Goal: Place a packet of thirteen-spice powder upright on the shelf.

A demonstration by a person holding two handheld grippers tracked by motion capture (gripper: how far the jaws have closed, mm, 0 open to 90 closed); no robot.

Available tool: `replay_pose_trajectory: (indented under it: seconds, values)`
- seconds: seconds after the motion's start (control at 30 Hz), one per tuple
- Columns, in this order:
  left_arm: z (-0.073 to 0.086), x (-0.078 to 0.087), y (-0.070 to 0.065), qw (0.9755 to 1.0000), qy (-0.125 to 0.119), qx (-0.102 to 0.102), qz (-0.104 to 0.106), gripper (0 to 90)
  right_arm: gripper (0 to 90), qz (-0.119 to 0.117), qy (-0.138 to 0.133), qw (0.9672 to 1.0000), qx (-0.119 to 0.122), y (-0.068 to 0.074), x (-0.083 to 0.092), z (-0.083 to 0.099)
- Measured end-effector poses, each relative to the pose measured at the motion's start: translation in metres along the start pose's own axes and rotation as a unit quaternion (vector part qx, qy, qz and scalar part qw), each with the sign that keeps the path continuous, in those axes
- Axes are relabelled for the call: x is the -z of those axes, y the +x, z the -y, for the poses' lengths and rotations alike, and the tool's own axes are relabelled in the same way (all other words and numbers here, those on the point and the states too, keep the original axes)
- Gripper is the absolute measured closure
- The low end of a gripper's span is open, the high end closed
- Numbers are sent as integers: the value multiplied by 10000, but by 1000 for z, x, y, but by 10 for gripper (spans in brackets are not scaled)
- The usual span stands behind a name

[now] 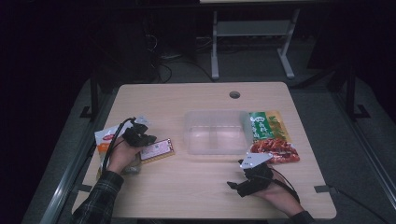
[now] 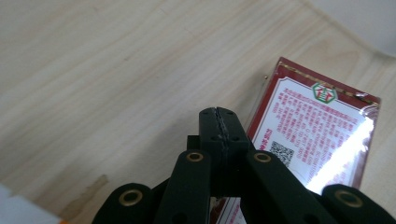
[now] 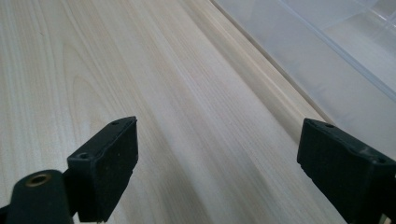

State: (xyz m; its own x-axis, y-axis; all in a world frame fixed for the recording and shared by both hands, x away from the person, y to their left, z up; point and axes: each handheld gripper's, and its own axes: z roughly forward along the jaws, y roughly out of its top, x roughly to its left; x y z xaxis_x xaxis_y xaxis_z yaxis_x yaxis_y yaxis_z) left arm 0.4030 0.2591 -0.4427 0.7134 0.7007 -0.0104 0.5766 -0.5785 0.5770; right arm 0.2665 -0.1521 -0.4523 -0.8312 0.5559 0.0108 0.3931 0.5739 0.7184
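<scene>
the left gripper (image 2: 218, 122), jaws together on nothing, hangs beside the flat dark red snack packet (image 2: 317, 126) left of the clear plastic box (image 1: 217, 131); it may only push it. the right gripper (image 3: 219, 163) stands apart.

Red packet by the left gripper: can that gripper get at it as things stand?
Probably yes. The left gripper hangs shut at the red packet's edge with bare table around; its jaws must open first.
</scene>
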Motion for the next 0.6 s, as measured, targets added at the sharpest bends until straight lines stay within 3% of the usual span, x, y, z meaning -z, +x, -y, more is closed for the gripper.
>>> replay_pose_trajectory:
  seconds: [0.2,0.23,0.5,0.6]
  values:
    - [-1,-6,-12,9995,144,-132,265,899,122,-13,10,10000,16,0,0,0]
    - [-1,-7,-13,9991,197,-225,313,899,122,-17,13,10000,25,0,0,0]
    - [0,-7,-33,9963,331,-424,671,899,123,-21,25,10000,33,0,0,0]
    - [0,-7,-39,9952,406,-562,696,899,125,-24,27,10000,32,0,0,0]
